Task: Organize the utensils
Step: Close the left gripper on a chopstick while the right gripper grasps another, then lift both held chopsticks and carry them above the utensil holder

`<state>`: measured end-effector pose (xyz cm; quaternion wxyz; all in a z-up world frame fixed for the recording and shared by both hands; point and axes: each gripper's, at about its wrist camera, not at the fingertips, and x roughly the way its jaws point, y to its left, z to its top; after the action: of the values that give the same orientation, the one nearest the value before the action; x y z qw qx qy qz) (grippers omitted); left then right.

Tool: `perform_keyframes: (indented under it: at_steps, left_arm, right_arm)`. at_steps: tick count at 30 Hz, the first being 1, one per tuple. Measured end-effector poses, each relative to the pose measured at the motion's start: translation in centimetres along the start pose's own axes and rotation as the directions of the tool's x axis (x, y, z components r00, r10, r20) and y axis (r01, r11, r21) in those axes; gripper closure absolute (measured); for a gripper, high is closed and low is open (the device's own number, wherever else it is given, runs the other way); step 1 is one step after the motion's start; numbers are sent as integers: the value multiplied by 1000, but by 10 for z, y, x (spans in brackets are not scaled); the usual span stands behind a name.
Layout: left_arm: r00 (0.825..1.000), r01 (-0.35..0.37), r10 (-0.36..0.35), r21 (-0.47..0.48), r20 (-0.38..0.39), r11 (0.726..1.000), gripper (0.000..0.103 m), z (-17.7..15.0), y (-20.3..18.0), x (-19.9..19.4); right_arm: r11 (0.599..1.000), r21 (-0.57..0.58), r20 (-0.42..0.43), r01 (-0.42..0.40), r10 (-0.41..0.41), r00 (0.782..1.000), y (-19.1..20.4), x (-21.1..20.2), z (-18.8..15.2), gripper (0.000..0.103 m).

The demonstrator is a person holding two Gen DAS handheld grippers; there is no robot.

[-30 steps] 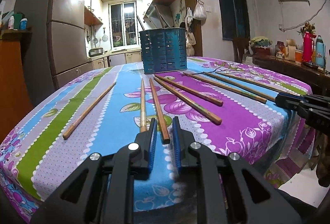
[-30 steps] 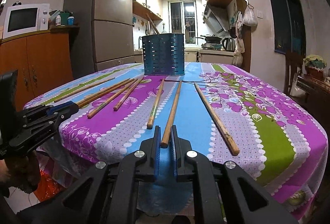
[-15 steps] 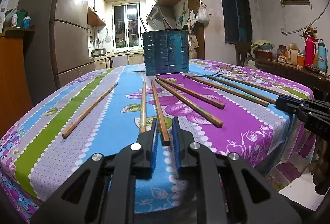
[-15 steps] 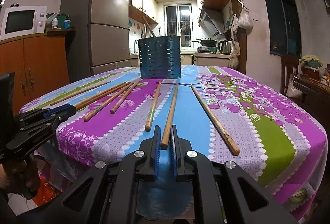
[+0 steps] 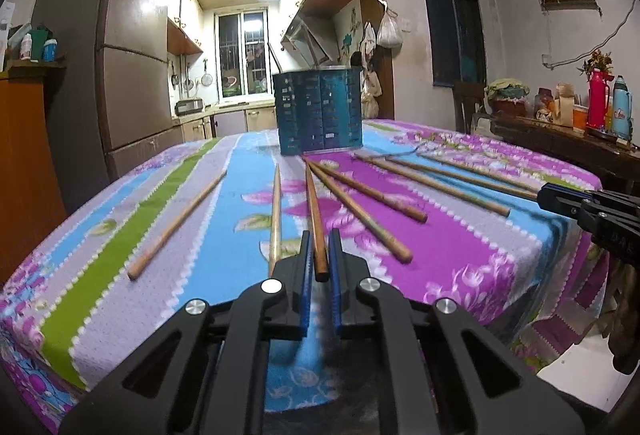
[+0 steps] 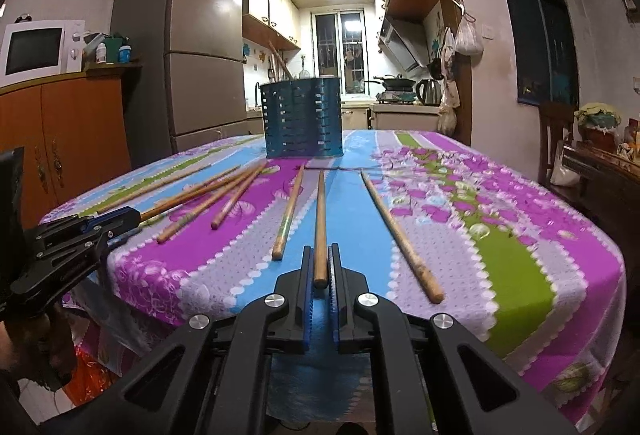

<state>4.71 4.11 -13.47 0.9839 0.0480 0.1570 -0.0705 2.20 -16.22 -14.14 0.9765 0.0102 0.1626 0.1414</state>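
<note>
Several wooden chopsticks lie fanned out on a flowered tablecloth in front of a blue slotted utensil holder. My left gripper is low at the near table edge. Its jaws are closing the last bit, and the pads press on the near end of a dark chopstick. My right gripper does the same on a lighter chopstick. Each gripper shows in the other's view: the right one at the right edge, the left one at the left.
Loose chopsticks lie either side of each held one. One chopstick stands in the holder. A fridge and an orange cabinet are to the left, a dark sideboard with bottles to the right.
Both pairs of jaws have narrowed onto the chopstick ends that lay between them. Neither hand has shifted noticeably.
</note>
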Motion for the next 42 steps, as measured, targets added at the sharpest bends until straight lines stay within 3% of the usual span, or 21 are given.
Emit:
perform_keyframes:
  at_steps: [8,15,19,24,32,42]
  left_arm:
    - [995,-1,0,9,105,1000,97,44,6,-24]
    - [976,-10,1,42,216,999,98,100,9,-26]
    - [968,-1,-14,57,250,998,98,134,10,-19]
    - [972,40,-49,47,230,998,98,170,16,2]
    - [977,77,-79,17,197,997,98,208,28,23]
    - [971,83,-81,2,225,997,98,259,33,32]
  right_arm:
    - [997,-79,146,18,-7,989,-3,-47,61,95]
    - [988,-156,247,-14,53,968,-4,-57,118,95]
    - [984,-175,243,-45,87,966,-8,-42,148,95]
    - [980,-184,222,-69,110,969,-11,-24,178,95]
    - [981,-150,148,-123,145,978,-22,7,229,95]
    - [978,-116,90,-174,185,979,-17,38,290,95]
